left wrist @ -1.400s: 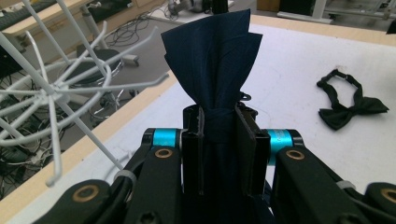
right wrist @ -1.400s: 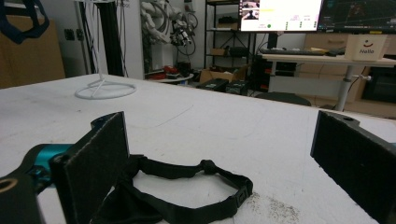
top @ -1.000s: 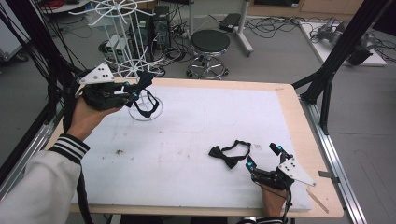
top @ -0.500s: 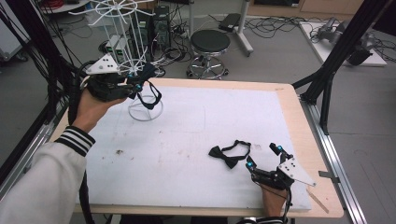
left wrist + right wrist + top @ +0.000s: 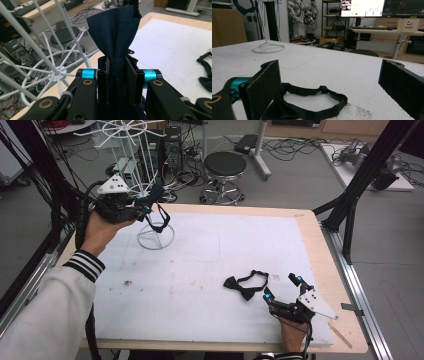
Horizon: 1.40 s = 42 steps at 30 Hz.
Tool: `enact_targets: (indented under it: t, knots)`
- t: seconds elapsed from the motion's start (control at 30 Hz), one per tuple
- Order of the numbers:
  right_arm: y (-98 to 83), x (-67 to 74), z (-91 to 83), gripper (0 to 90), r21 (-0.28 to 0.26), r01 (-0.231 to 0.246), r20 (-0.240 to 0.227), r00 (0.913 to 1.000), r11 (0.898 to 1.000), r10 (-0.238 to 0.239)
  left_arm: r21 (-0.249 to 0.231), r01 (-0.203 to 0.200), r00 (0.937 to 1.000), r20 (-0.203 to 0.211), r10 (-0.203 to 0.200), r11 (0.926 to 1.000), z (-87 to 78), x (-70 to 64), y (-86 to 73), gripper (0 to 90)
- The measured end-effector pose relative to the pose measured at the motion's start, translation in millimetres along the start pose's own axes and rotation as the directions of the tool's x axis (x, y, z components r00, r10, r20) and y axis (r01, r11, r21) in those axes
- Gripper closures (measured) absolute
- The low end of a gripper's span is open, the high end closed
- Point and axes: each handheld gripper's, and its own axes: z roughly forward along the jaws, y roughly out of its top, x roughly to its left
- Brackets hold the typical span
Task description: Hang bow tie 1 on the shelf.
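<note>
Two soft, light bow ties: our left gripper [image 5: 117, 75] jaws clamp the navy bow tie [image 5: 113, 35] at its knot; our right gripper [image 5: 329, 82] jaws stand apart near the black bow tie [image 5: 304, 105].

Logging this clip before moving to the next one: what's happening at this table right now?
A person works with a pair of tongs in each hand. The left tongs are clamped on the knot of a dark blue bow tie, held up beside the white wire rack at the table's far left, its strap loop dangling. The right tongs rest open near the front edge of the white mat, jaws either side of a black bow tie lying flat, not yet gripped.
</note>
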Motion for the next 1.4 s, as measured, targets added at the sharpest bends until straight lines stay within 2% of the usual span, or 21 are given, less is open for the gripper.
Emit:
enact_targets:
  t: [0.3, 0.53, 0.8, 1.1, 1.27, 1.33, 1.4]
  knots:
    - [0.0, -0.6, 0.2, 3.5, -0.007, 0.009, 0.002, 1.0000, 1.000, -0.009, 0.009, 0.014, 0.9997, -0.021, -0.014, 0.9999, 0.2, 7.2, -3.5, 73.7]
    - [0.0, -0.6, 0.2, 3.5, -0.009, 0.007, 0.002, 1.0000, 1.000, -0.007, 0.025, 0.003, 0.9995, -0.031, -0.002, 0.9997, 1.7, 7.5, -3.6, 73.6]
    - [-0.1, -0.6, 0.0, 3.5, -0.009, 0.005, 0.000, 1.0000, 1.000, -0.004, 0.068, -0.031, 0.9974, -0.063, 0.035, 0.9972, 6.0, 7.1, 1.0, 73.5]
    - [-0.1, -0.5, -0.3, 3.5, -0.008, 0.003, 0.001, 1.0000, 1.000, -0.003, 0.081, -0.027, 0.9961, -0.081, 0.034, 0.9963, 7.7, 6.9, 1.3, 71.9]
    - [-0.1, -0.3, -0.3, 3.5, -0.008, 0.003, 0.001, 1.0000, 1.000, -0.002, 0.081, -0.021, 0.9948, -0.098, 0.029, 0.9965, 7.2, 6.0, 2.0, 64.7]
    - [-0.1, -0.4, -0.2, 3.5, -0.008, 0.004, 0.002, 1.0000, 1.000, -0.004, 0.082, -0.017, 0.9926, -0.118, 0.027, 0.9965, 6.2, 6.5, 2.4, 58.2]
    - [-0.1, -0.4, -0.2, 3.6, -0.008, 0.004, 0.002, 1.0000, 1.000, -0.004, 0.068, -0.009, 0.9936, -0.112, 0.017, 0.9976, 5.4, 7.2, 2.4, 51.9]
